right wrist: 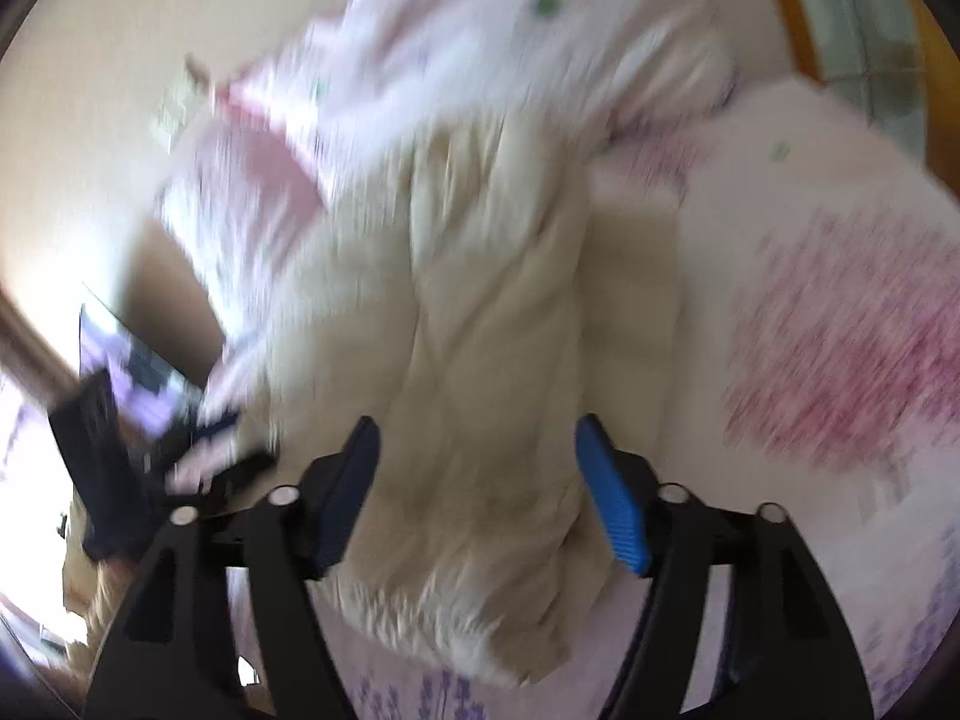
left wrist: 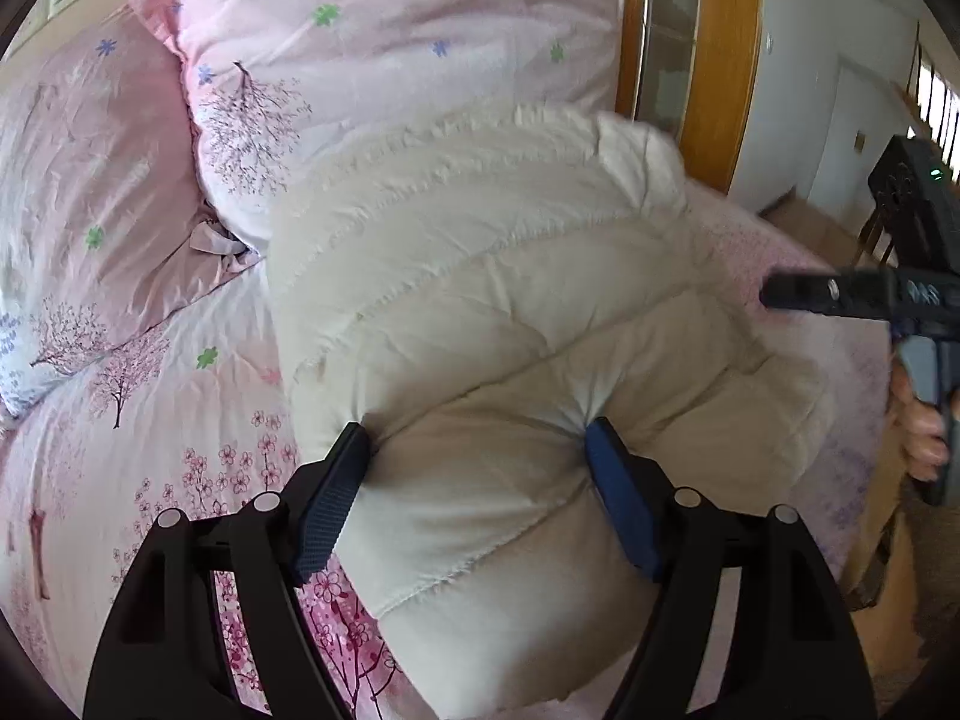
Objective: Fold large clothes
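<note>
A cream quilted puffer coat [left wrist: 510, 312] lies bunched on a pink floral bed. My left gripper [left wrist: 477, 444] has its blue pads [left wrist: 618, 498] pressed into the coat's padded near end, squeezing a thick fold between them. In the right wrist view, which is motion-blurred, the coat [right wrist: 480, 324] runs away from my right gripper [right wrist: 477, 450]; its pads [right wrist: 612, 504] stand wide apart on either side of the fabric, with gaps showing. The right gripper [left wrist: 780, 294] also shows at the right edge of the left wrist view, beside the coat.
Pink pillows [left wrist: 372, 60] and a folded duvet are piled behind the coat. The floral bedspread [left wrist: 150, 432] covers the bed. A wooden-framed door or mirror [left wrist: 690, 48] stands at the back right. The bed's right edge [left wrist: 864, 480] drops to the floor.
</note>
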A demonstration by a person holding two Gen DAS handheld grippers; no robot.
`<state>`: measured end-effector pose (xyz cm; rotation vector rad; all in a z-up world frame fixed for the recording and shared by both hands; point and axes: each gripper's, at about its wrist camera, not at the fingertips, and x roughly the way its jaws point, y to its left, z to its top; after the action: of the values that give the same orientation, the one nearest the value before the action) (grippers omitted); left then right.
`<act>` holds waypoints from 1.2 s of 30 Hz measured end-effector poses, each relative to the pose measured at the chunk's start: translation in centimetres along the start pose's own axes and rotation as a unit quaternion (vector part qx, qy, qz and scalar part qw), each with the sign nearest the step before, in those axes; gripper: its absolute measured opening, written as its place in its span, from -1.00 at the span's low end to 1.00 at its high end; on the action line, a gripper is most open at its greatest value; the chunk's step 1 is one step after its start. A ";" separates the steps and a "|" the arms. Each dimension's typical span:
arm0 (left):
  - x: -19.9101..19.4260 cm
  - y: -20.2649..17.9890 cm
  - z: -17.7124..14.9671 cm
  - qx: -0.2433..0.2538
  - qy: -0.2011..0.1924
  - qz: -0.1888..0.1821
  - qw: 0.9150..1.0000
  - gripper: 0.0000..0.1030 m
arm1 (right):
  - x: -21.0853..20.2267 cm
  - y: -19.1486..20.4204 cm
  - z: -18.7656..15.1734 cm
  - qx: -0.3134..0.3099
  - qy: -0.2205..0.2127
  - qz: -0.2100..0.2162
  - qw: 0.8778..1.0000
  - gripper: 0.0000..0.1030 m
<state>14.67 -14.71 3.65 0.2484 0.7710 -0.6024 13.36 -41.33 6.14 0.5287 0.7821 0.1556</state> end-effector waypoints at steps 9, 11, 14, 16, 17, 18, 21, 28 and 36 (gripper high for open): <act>1.0 4.5 3.5 -0.076 -0.005 0.005 0.997 0.46 | 4.6 -2.8 7.2 0.120 -0.007 0.005 0.993 0.33; 1.6 4.9 3.8 -0.083 0.000 0.005 0.997 0.46 | 6.1 -3.5 7.7 0.130 -0.001 0.001 0.991 -0.19; 2.0 5.4 4.0 -0.090 0.003 0.006 0.996 0.48 | 6.9 -4.1 7.5 0.125 -0.004 0.011 0.992 -0.77; 2.3 5.8 4.2 -0.091 0.002 0.008 0.996 0.49 | 6.7 -4.8 7.1 0.124 -0.009 -0.019 0.992 -0.82; 2.5 5.9 4.3 -0.091 0.002 0.008 0.996 0.49 | 6.8 -5.1 6.9 0.127 -0.008 -0.031 0.991 -0.83; 2.7 6.0 4.3 -0.091 0.003 0.008 0.996 0.49 | 7.0 -5.5 6.7 0.132 -0.003 -0.043 0.990 -0.83; 3.7 5.8 4.5 -0.088 0.014 0.000 0.996 0.49 | 8.2 -6.3 5.9 0.140 0.026 -0.076 0.987 -0.83; 7.1 5.2 3.9 -0.074 0.045 0.014 0.996 0.51 | 9.7 -6.5 5.4 0.127 0.052 -0.107 0.985 -0.75; 4.7 9.5 2.8 -0.184 0.022 -0.095 0.978 0.56 | 2.5 -7.9 4.2 0.141 0.008 -0.007 0.990 0.84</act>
<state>24.57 -10.18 2.14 -0.1554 0.9392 -0.6220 17.64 -48.97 3.03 0.7905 0.8288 0.0363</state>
